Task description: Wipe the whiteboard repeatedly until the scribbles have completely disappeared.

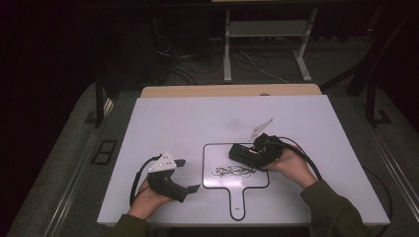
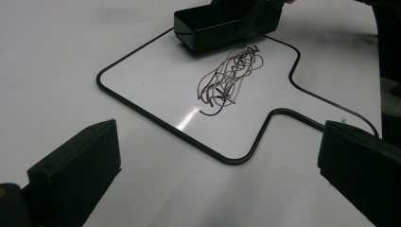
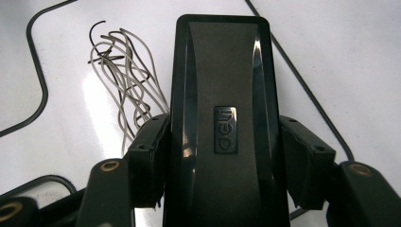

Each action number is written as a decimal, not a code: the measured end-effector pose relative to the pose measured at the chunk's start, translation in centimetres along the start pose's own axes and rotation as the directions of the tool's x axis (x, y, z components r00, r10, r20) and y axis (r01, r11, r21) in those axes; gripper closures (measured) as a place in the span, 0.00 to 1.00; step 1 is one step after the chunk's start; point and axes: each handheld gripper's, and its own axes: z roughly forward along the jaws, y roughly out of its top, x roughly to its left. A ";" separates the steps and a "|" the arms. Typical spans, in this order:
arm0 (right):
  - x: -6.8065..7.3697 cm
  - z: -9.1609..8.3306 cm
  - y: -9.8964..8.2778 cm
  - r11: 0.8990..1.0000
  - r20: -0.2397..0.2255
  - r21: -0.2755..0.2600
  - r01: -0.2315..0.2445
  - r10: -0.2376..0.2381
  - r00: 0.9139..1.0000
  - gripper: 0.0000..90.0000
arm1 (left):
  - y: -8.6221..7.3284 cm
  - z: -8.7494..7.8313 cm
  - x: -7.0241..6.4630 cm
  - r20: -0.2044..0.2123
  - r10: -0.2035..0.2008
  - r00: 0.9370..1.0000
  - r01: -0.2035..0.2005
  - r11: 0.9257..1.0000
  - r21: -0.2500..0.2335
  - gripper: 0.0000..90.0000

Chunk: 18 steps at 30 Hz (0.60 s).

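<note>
Jaws of right gripper (image 3: 222,161) clamp sides of black whiteboard eraser (image 3: 221,109), "deli" badge on top, pressed flat on small handled whiteboard (image 1: 212,153) at far right of tangled scribble (image 1: 233,171). Jaws of left gripper (image 2: 217,170) stand wide apart, holding nothing, low over white table (image 1: 173,118) just left of board. Step in hand, by judgement: wiping about to start, marks untouched. Next move likely calls for dragging eraser across scribble with steady downward pressure; free gripper may need to pin board against sliding.
</note>
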 end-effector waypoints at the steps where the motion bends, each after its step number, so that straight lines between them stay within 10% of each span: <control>1: 0.0 0.1 0.0 1.000 0.000 0.002 0.005 -0.005 1.000 0.43 | 0.0 0.0 0.0 0.000 0.000 1.000 0.000 1.000 0.001 0.00; 18: 0.6 1.0 -0.2 0.997 0.024 0.046 0.064 -0.065 0.998 0.43 | 0.0 0.1 0.0 0.003 0.007 1.000 -0.007 1.000 0.006 0.00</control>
